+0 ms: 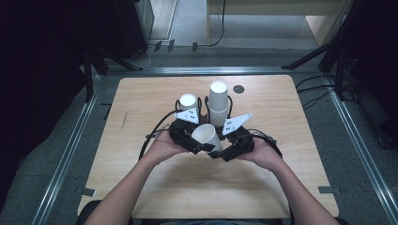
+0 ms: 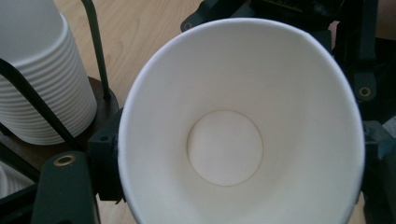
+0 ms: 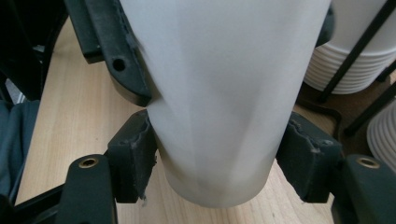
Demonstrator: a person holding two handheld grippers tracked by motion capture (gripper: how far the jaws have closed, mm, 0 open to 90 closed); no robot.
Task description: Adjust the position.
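A white paper cup [image 1: 205, 135] hangs tilted above the middle of the wooden table [image 1: 141, 108], held from both sides. My left gripper [image 1: 196, 140] grips it at the rim. In the left gripper view I look straight into the cup's mouth [image 2: 224, 149], with a black pad [image 2: 106, 156] against its rim. My right gripper [image 1: 218, 149] holds it near the base. In the right gripper view its pads [image 3: 133, 158] press the lower wall of the cup [image 3: 219, 93], and the left gripper's jaw dents the wall higher up.
Two stacks of white cups stand in black wire holders just behind the grippers, a short one [image 1: 187, 101] and a taller one [image 1: 218, 99]. A small dark disc [image 1: 239, 89] lies near the table's far edge. Black stand legs [image 1: 309, 58] rest on the floor beyond.
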